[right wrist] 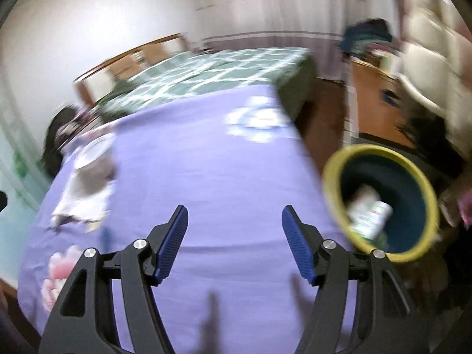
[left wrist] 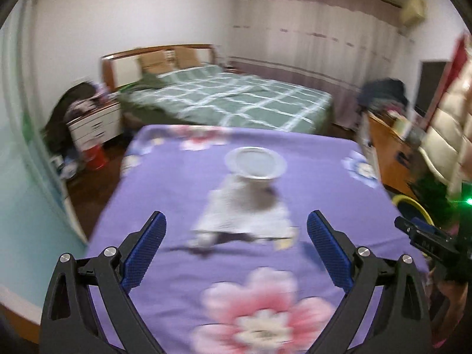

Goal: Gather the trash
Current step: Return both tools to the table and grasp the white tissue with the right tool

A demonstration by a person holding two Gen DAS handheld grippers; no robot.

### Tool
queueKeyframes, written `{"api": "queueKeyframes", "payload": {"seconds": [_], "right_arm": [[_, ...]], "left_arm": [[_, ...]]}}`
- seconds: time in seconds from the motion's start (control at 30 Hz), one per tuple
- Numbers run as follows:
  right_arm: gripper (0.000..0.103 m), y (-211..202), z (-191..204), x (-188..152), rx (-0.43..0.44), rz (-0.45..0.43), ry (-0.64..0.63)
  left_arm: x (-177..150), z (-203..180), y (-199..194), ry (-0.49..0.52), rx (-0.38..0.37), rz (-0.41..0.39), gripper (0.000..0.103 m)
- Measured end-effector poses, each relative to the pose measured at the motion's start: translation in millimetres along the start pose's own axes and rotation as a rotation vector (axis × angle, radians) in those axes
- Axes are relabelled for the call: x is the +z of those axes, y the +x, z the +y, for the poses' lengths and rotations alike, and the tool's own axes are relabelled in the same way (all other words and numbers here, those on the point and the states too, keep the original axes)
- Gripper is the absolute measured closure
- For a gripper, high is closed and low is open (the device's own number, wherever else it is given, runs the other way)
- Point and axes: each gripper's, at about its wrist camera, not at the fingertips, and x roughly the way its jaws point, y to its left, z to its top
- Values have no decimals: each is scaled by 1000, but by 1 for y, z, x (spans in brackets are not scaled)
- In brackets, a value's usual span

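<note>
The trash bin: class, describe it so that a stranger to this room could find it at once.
Start at the purple flowered bedspread; off its right edge, on the floor, stands the trash bin. It is round and dark inside, with white crumpled packaging lying in it. Its bright yellow rim sets it apart from everything nearby.

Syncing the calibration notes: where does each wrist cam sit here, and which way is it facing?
Left wrist: on the left gripper, looking across the purple floral sheet at the white bowl and crumpled paper, green bed beyond; its own open fingers show, plus the other gripper at right.
Right wrist: on the right gripper, tilted over the sheet's right edge toward the yellow-rimmed bin, which holds something white; only its own open fingers show.
Shared: sheet, bowl, paper, bin, green bed.
</note>
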Motion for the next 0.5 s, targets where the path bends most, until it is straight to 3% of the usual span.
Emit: {"api": "queueKeyframes", "payload": {"seconds": [0.23,0.5], "right_arm": [[37,52,111,13,206,86,-100],[34,97,192,23,238,166,-176]], "left_arm": [[-10,67,-9,-69,61,-26,8],[-17,84,-4,-109,58,-14,8]]}}
